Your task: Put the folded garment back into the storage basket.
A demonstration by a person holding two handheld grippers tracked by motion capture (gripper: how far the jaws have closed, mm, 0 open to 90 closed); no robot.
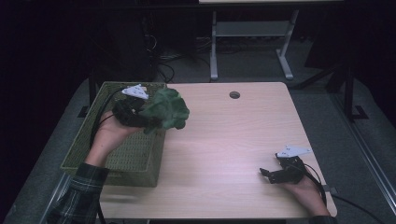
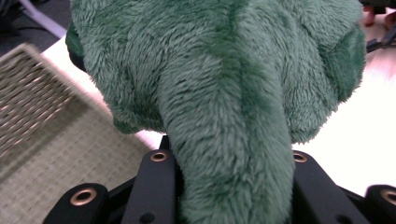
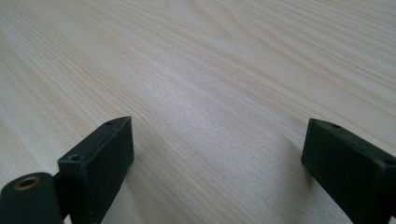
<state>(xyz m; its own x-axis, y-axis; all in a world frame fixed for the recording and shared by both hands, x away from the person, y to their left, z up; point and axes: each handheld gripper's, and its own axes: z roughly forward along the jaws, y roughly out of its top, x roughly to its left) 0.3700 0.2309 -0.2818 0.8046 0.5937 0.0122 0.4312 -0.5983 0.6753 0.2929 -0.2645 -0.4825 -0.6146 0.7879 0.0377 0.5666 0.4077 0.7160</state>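
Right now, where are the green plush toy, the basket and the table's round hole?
Plush toy [image 1: 167, 109], high view, its leafy top.
Basket [image 1: 135, 154], high view, woven floor.
Hole [image 1: 234, 94], high view, centre.

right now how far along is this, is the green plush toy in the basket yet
Not yet. In hand: the left gripper is shut on the green plush toy, holding it in the air at the basket's right edge, partly over the table. Left: getting it down inside the basket and letting go. The right gripper rests open and empty near the table's right front corner.
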